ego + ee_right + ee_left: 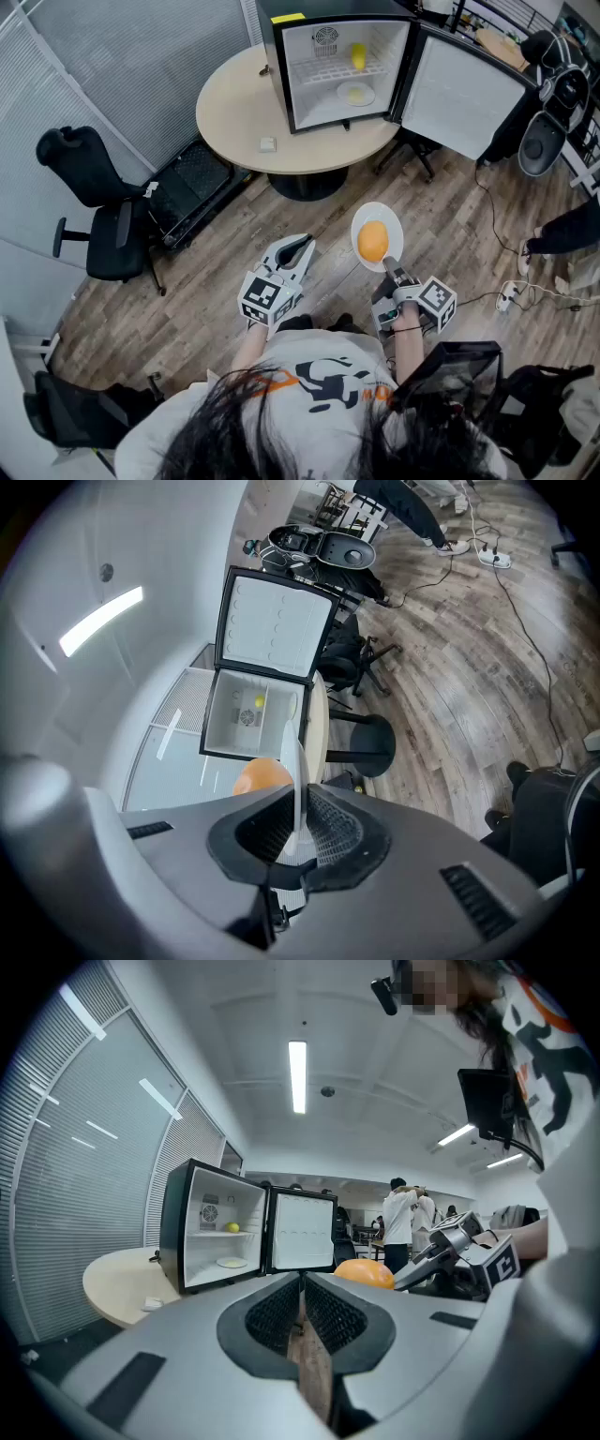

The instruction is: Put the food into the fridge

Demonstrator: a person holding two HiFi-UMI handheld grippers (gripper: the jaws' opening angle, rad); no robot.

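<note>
A black mini fridge [342, 66] stands open on the round table [234, 112], its door [464, 94] swung to the right. Inside are a yellow fruit [357, 56] on the shelf and a plate [355, 94] on the bottom. My right gripper [389, 267] is shut on the rim of a white plate [380, 214] that carries an orange [372, 241], held over the wooden floor. In the right gripper view the plate [300, 771] runs edge-on between the jaws, with the orange [261, 775] to its left. My left gripper [298, 248] is shut and holds nothing; the orange [364, 1274] shows just beyond its jaws.
A black office chair [98, 216] stands at the left by the blinds. A small white item [268, 144] lies on the table. Black chairs [553, 103] and floor cables with a power strip [511, 295] are at the right. People [403, 1222] stand in the background.
</note>
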